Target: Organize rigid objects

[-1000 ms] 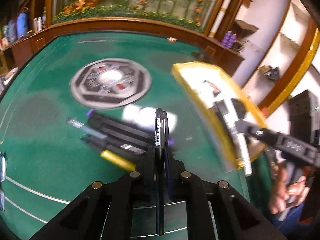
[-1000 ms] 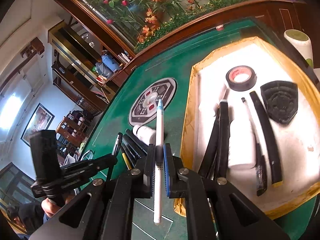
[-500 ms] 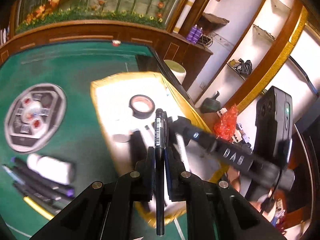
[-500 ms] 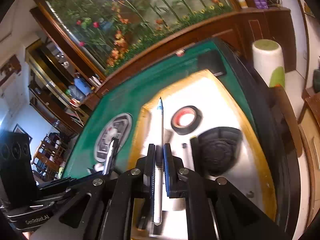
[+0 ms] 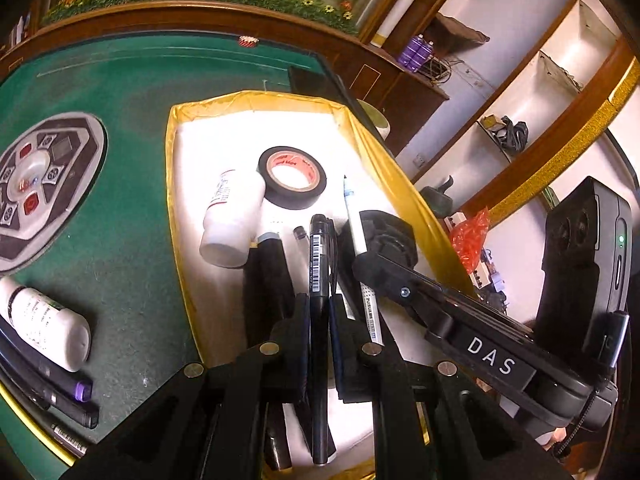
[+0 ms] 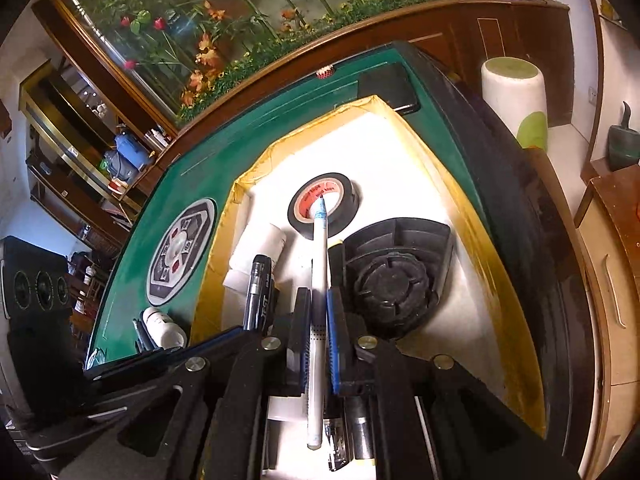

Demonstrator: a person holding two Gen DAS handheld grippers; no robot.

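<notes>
Gripping a black pen (image 5: 319, 264), the left gripper (image 5: 319, 312) hangs over the yellow-rimmed tray (image 5: 176, 208), while the right gripper (image 6: 318, 308) is clamped on a white pen (image 6: 320, 248) over the same tray. Both pens run along their grippers' fingers toward 12 o'clock, parallel to the markers already lying in the tray. Tape roll (image 5: 292, 178) lies at 12 o'clock, white bottle (image 5: 234, 220) at 10; the right gripper seems nearer the free floor at 3 o'clock, beyond the black holder (image 6: 394, 276).

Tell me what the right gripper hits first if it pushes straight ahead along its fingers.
Probably the black tape roll: the white pen held in the right gripper points at its centre, above the tray. Depth is unclear.
</notes>
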